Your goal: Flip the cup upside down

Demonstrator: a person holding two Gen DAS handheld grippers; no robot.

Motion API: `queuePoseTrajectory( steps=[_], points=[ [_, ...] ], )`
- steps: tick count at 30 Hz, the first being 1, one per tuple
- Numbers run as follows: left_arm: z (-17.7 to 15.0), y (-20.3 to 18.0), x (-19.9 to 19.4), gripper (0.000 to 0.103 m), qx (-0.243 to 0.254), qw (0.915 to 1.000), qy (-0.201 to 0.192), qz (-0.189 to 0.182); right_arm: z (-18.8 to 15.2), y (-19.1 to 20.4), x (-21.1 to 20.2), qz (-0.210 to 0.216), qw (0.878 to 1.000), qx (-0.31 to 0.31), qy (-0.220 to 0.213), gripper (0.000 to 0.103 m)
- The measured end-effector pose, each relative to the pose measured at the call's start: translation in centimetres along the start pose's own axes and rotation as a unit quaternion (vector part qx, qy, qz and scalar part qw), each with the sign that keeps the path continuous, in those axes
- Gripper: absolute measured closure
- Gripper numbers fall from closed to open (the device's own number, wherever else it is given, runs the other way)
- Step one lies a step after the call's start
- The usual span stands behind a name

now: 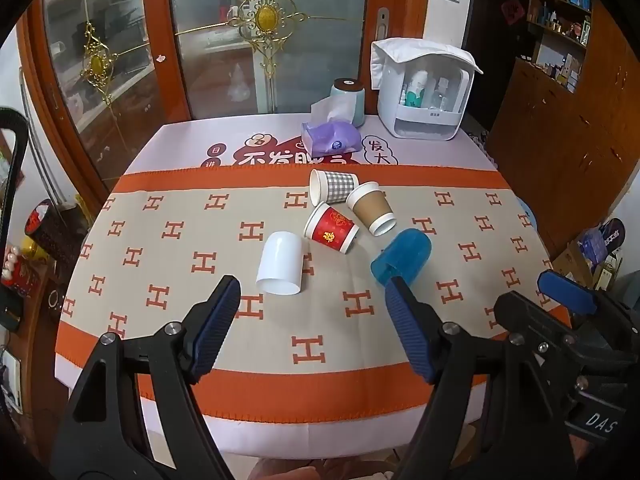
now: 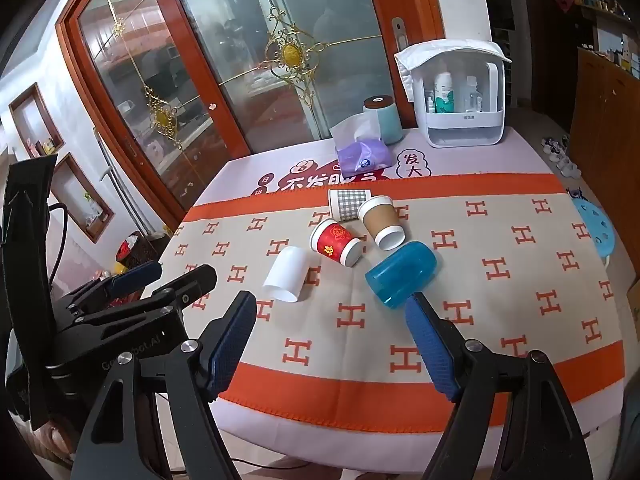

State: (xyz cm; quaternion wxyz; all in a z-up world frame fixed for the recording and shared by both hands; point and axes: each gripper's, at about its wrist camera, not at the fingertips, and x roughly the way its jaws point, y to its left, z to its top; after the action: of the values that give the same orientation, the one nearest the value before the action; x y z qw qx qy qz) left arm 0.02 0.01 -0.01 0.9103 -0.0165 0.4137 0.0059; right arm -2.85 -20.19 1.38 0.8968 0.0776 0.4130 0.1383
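Note:
Several cups lie on their sides on the patterned tablecloth: a white cup [image 1: 279, 262] [image 2: 286, 275], a red paper cup [image 1: 330, 230] [image 2: 335, 242], a brown paper cup [image 1: 370, 208] [image 2: 380, 221], a checked paper cup [image 1: 333, 186] [image 2: 348, 204] and a blue translucent cup [image 1: 401, 261] [image 2: 401, 274]. My left gripper [image 1: 312, 290] is open and empty above the near half of the table, short of the white and blue cups. My right gripper [image 2: 332, 304] is open and empty too, beside the left one, which shows at the left of the right wrist view [image 2: 176, 276].
At the table's far edge stand a purple tissue pack [image 1: 330, 139] [image 2: 363, 157], a teal canister [image 1: 350, 98] [image 2: 384, 118] and a white storage box [image 1: 424, 92] [image 2: 460, 96]. A glass door is behind. A blue stool [image 2: 596, 228] stands to the right.

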Motion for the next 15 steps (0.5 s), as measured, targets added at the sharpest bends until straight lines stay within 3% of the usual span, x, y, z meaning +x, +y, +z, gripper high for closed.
queuePoseTrajectory(
  steps=[15],
  points=[
    [-0.52,0.45,-0.16,0.03,-0.001,1.0,0.003,-0.001,0.23,0.15,0.34,0.002,1.0,0.002,0.001,0.025]
  ],
)
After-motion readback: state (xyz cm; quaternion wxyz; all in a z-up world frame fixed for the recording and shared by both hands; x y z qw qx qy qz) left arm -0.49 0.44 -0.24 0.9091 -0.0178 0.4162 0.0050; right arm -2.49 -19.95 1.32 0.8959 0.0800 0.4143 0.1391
